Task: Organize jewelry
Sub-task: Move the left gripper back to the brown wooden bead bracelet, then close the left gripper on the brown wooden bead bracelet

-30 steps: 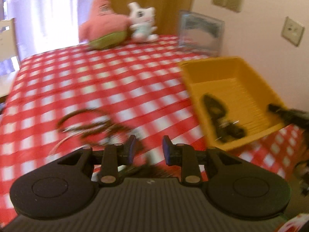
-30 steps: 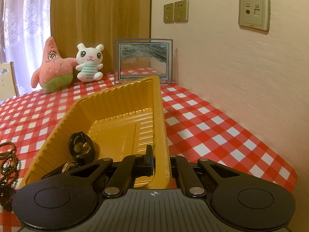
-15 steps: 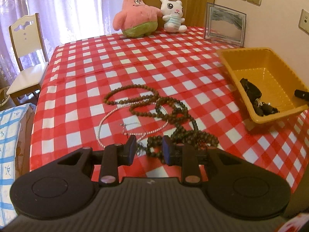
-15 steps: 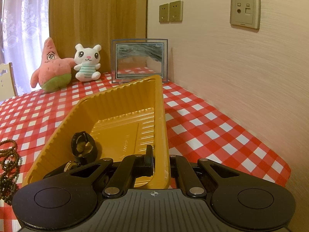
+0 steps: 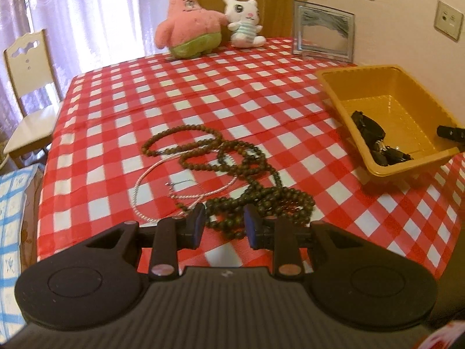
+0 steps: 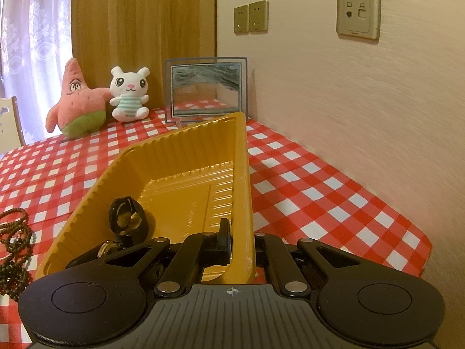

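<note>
A tangle of dark bead necklaces (image 5: 232, 171) and a thin silver chain (image 5: 151, 174) lie on the red checked tablecloth. My left gripper (image 5: 223, 224) is open and empty, hovering just above the near end of the beads. A yellow tray (image 5: 407, 163) at the right holds dark jewelry pieces (image 5: 375, 139). My right gripper (image 6: 239, 241) is shut on the tray's near right wall (image 6: 242, 203), one finger inside, one outside. A black watch or bracelet (image 6: 128, 218) lies in the tray. Beads (image 6: 14, 247) show at the left edge.
A pink star plush (image 5: 189, 29), a white bunny plush (image 5: 244, 20) and a picture frame (image 5: 324, 30) stand at the table's far edge. The wall runs along the right. A wooden chair (image 5: 26, 84) stands beyond the left table edge.
My left gripper swung from the tray back to the left and now sits over the bead tangle, still open. The right gripper stays clamped on the tray wall.
</note>
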`<control>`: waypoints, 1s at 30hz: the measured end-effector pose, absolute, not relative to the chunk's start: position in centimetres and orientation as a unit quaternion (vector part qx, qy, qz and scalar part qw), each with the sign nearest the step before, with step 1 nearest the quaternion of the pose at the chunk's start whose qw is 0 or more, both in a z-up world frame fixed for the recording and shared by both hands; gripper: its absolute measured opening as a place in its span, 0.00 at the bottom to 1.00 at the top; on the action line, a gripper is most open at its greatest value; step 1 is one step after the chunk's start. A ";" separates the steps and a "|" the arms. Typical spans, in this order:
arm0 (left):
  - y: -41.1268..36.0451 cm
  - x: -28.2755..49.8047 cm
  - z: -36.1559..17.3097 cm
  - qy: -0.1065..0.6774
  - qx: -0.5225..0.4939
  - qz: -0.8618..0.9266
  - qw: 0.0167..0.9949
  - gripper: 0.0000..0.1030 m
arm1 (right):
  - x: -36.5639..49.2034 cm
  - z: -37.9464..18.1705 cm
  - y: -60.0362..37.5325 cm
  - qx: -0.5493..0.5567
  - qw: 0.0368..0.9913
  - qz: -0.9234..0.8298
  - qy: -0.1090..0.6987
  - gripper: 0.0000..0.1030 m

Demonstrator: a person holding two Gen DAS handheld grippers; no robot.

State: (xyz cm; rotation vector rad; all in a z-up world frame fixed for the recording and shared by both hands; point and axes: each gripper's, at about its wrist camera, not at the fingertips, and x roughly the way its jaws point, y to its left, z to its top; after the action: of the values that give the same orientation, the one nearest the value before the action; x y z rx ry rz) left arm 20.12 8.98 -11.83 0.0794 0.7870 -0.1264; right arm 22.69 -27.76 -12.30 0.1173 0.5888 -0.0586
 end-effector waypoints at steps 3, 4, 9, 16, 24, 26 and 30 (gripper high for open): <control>7.7 21.1 -12.1 0.376 0.064 -0.076 0.921 0.24 | 22.7 -12.2 -27.7 0.057 0.955 -0.029 0.290 0.04; 7.3 21.4 -12.2 0.373 0.072 -0.080 0.922 0.24 | 22.7 -12.2 -27.7 0.057 0.955 -0.029 0.290 0.04; 5.7 23.7 -12.5 0.360 0.099 -0.101 0.922 0.24 | 22.7 -12.2 -27.7 0.058 0.955 -0.030 0.291 0.04; 4.6 26.6 -13.7 0.375 0.126 -0.117 0.911 0.22 | 22.7 -12.2 -27.7 0.057 0.955 -0.029 0.290 0.04; 3.3 28.1 -15.0 0.390 0.164 -0.132 0.897 0.20 | 22.7 -12.3 -27.8 0.060 0.954 -0.030 0.291 0.04; 3.2 28.3 -15.1 0.391 0.164 -0.132 0.896 0.20 | 22.8 -12.3 -27.9 0.060 0.954 -0.030 0.292 0.04; 3.0 28.6 -15.4 0.394 0.168 -0.133 0.894 0.20 | 22.8 -12.3 -27.9 0.059 0.954 -0.030 0.292 0.04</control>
State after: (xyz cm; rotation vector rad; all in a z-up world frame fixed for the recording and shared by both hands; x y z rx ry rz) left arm 28.62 3.04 -15.35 0.3477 0.8172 -0.2751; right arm 22.79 -27.86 -12.34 0.1202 0.5923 -0.0614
